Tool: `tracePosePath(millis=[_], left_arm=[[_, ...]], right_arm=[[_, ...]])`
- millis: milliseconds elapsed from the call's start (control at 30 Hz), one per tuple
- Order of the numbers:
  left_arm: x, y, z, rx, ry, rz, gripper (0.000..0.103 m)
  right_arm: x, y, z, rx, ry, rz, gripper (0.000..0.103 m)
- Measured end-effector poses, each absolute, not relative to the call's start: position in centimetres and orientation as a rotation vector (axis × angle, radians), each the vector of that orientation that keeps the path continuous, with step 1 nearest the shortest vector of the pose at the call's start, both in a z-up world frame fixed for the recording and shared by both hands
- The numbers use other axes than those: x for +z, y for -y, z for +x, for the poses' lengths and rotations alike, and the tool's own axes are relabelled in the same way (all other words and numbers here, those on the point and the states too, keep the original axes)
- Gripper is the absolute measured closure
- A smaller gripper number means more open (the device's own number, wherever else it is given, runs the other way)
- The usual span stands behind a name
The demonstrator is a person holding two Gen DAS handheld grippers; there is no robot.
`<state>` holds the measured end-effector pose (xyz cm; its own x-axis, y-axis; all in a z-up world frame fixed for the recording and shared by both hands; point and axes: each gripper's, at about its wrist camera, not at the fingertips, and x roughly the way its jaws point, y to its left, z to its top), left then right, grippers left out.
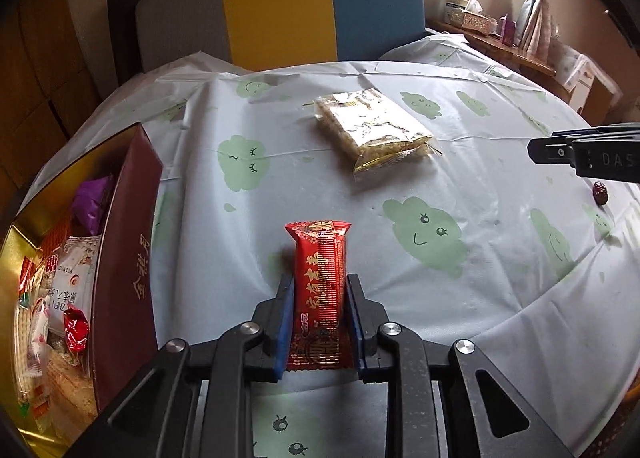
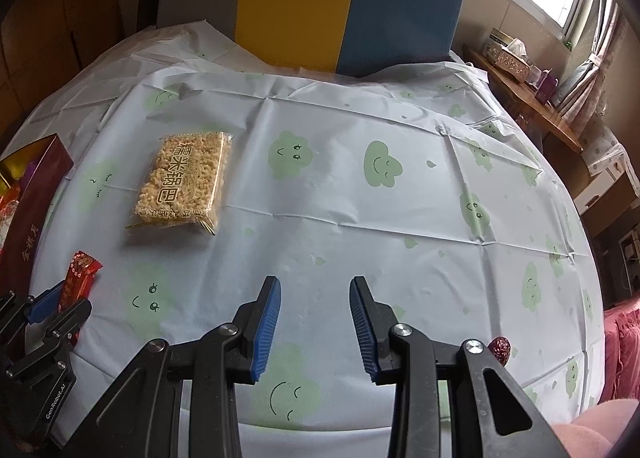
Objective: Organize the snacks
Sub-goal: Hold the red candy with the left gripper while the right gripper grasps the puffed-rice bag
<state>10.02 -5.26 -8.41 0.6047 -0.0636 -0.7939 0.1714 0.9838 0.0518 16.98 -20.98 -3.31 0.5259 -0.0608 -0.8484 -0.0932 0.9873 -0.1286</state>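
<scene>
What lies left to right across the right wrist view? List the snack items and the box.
Snack box → red wrapped snack held in the left gripper → rice cracker pack → red date.

A glossy red foil-look wrapper (image 1: 319,294) sits between ribbed blue pads (image 2: 267,328) on matt black speckled arms with shiny metal pivots. At 12 o'clock, a clear crinkly plastic pack (image 1: 372,129) shows rough puffed rice. The smooth plastic tablecloth (image 1: 460,298) is creased. At 9 o'clock, a box (image 1: 124,258) has a matt maroon wall and shiny gold lining.
</scene>
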Motion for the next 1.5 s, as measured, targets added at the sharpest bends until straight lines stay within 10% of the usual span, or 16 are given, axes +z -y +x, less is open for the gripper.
tracePosePath(millis=[500, 633, 1500], left_arm=[[-8.9, 4.8, 8.8, -0.162, -0.814, 0.107, 0.079], [-8.9, 4.8, 8.7, -0.162, -0.806, 0.101, 0.079], [-9.0, 4.7, 8.4, -0.163, -0.791, 0.093, 0.079]], right_arm=[[-4.0, 18.2, 17.9, 0.185, -1.108, -0.018, 0.060], [-3.7, 15.7, 20.5, 0.231, -1.102, -0.012, 0.027], [-6.8, 15.9, 19.5, 0.250, -1.274, -0.206, 0.028]])
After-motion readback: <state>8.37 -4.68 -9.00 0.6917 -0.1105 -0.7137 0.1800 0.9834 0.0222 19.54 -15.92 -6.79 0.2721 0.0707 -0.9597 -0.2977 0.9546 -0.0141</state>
